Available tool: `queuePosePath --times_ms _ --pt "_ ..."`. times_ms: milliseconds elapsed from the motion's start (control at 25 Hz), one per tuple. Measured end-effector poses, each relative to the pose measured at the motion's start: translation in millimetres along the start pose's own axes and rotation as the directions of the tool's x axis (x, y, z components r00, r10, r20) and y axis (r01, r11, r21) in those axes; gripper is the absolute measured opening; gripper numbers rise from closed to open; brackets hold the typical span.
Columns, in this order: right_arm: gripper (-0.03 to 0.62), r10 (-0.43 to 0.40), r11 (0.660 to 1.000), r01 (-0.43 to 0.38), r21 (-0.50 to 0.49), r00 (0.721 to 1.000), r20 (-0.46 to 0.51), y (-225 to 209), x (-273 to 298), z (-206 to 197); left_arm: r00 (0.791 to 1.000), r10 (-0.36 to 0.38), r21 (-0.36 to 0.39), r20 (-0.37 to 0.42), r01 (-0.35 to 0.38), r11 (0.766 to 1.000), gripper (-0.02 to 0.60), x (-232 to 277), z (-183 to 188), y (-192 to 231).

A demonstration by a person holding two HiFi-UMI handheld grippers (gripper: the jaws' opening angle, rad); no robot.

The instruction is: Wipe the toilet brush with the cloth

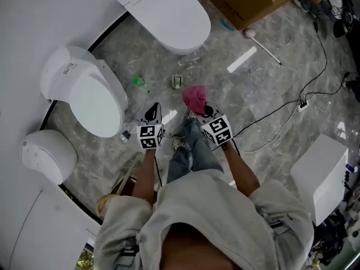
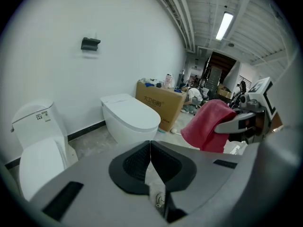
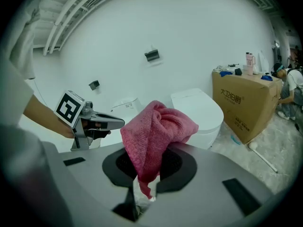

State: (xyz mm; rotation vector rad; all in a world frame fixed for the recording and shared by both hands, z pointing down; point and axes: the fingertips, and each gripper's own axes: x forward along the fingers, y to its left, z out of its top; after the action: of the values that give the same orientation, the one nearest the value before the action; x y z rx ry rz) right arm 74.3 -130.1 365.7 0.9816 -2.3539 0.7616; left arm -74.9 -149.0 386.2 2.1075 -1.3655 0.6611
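Right gripper (image 3: 144, 167) clamped on pink cloth (image 3: 156, 126) | left gripper (image 2: 150, 156) closed, empty | likely toilet brush (image 1: 263, 47) lies on floor (image 1: 264, 89) far right, handle slanting near-right; my right gripper is nearer.

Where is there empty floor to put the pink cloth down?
The bare floor between the white stick and the black cable is free. Crowded: beside the near toilet, a green bit and small clip.

We see a grey marbled stone floor (image 1: 270, 89), a plain white wall (image 2: 118, 41), white ceramic toilets (image 1: 169, 16) and a brown cardboard box (image 2: 161, 103).
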Motion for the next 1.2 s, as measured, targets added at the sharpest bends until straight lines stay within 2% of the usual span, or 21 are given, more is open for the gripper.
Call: queuePosePath --times_ms 320,640,760,1000,1200 --pt "0.072 0.088 0.996 -0.088 -0.023 0.996 -0.032 -31.6 46.9 -25.4 0.998 0.045 -0.010 -0.046 -0.046 0.999 0.020 62.9 -21.9 10.9" --pt "0.072 0.125 0.990 -0.125 -0.072 0.992 -0.014 -36.3 79.3 -48.3 0.996 0.040 -0.009 -0.080 -0.041 0.999 0.020 92.1 -78.7 23.4" --pt "0.072 0.121 0.987 -0.119 -0.106 0.993 0.014 -41.3 89.9 -60.7 0.997 0.033 -0.017 -0.066 -0.034 0.999 0.020 110.7 -105.1 27.9" --pt "0.072 0.063 0.990 -0.054 -0.131 0.995 0.072 -63.9 109.0 -91.5 1.000 0.001 0.000 -0.026 -0.001 1.000 0.020 148.1 -156.8 38.1" --pt "0.072 0.068 0.985 -0.046 -0.169 0.990 0.124 -78.8 121.0 -115.4 1.000 -0.010 0.015 0.021 0.010 1.000 0.020 179.6 -191.8 44.3"
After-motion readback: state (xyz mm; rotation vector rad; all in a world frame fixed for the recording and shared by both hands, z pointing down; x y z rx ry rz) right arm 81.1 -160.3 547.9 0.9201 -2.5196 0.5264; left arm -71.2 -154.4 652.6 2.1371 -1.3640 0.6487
